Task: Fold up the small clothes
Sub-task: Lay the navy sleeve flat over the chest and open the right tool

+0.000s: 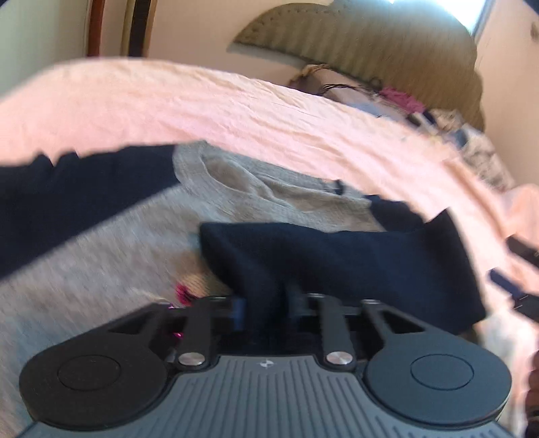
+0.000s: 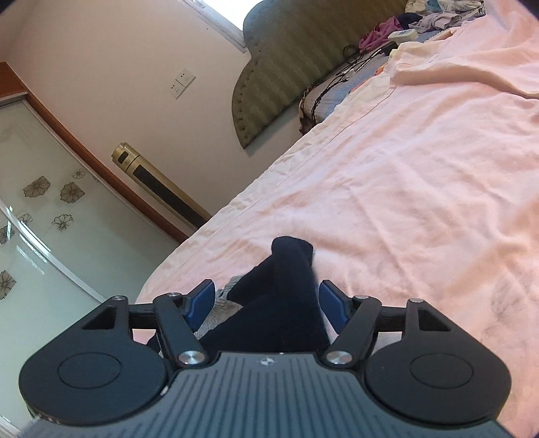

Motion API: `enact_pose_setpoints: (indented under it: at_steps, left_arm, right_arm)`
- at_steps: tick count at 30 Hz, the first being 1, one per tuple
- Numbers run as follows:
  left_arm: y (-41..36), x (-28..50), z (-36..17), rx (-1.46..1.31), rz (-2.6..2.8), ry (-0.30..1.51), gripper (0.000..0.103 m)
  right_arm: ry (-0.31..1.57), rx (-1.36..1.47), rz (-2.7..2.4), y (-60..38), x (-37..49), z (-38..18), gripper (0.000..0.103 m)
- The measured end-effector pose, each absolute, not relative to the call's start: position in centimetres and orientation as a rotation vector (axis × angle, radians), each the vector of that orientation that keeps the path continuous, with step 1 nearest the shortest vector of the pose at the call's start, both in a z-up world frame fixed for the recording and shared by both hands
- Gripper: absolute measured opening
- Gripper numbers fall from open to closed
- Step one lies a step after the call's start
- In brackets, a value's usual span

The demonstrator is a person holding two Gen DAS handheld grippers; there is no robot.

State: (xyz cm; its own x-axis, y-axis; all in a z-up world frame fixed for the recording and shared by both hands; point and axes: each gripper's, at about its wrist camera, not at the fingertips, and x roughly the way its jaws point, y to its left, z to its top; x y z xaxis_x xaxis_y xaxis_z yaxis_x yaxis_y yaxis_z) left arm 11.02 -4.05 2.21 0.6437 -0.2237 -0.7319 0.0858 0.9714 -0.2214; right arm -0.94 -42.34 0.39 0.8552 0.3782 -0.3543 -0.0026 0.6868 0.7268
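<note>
A grey top [image 1: 101,262] with navy sleeves lies on the pink bed sheet [image 1: 202,107]. One navy sleeve [image 1: 337,262] is folded across the grey body, and my left gripper [image 1: 266,303] is shut on its near end, the dark cloth bunched between the fingers. The other navy sleeve [image 1: 67,195] stretches out at the left. In the right wrist view my right gripper [image 2: 267,300] stands open. A navy sleeve [image 2: 286,269] rises loose between its blue pads [image 2: 202,300], with a bit of grey cloth [image 2: 219,310] beside it.
The pink sheet [image 2: 404,202] runs far to the right. A padded headboard [image 2: 286,67], cables [image 2: 337,77] and a pile of clothes [image 2: 421,17] lie at the bed's head, near a cream garment [image 2: 438,67]. A gold tower unit [image 2: 158,182] and a flowered glass door [image 2: 33,202] stand past the bed's edge.
</note>
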Motion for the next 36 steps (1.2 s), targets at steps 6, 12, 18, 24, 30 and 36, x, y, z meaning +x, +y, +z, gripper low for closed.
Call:
enact_pose_setpoints:
  at_steps: [6,12,18,24,30,36]
  left_arm:
    - [-0.8,9.5,5.5,-0.109,-0.077,0.773,0.006]
    - [0.3,7.6,3.5,0.089,-0.023,0.807,0.020]
    - [-0.2,4.7,5.0,0.017,-0.065,0.583,0.088]
    - [-0.4,6.6,2.4,-0.037,-0.116,0.626,0.088]
    - [1.0,7.4,0.5,-0.135,-0.100,0.681,0.096]
    - [1.1,7.0,0.5,-0.149,-0.113,0.670,0.099]
  right_arm:
    - [0.556,0.765,0.235,-41.8,1.9,-0.1,0.074]
    - [0.587,0.704,0.278,-40.2,4.6,0.6,0.088]
    - [0.664,0.585,0.295,-37.3,8.6,1.3,0.088]
    - [0.783,0.452,0.317,-35.6,16.3,2.2,0.087]
    - [0.957,0.147,0.505,-28.8,21.7,2.7,0.079]
    - [0.971,-0.129,0.536,-24.9,22.5,1.0,0.046]
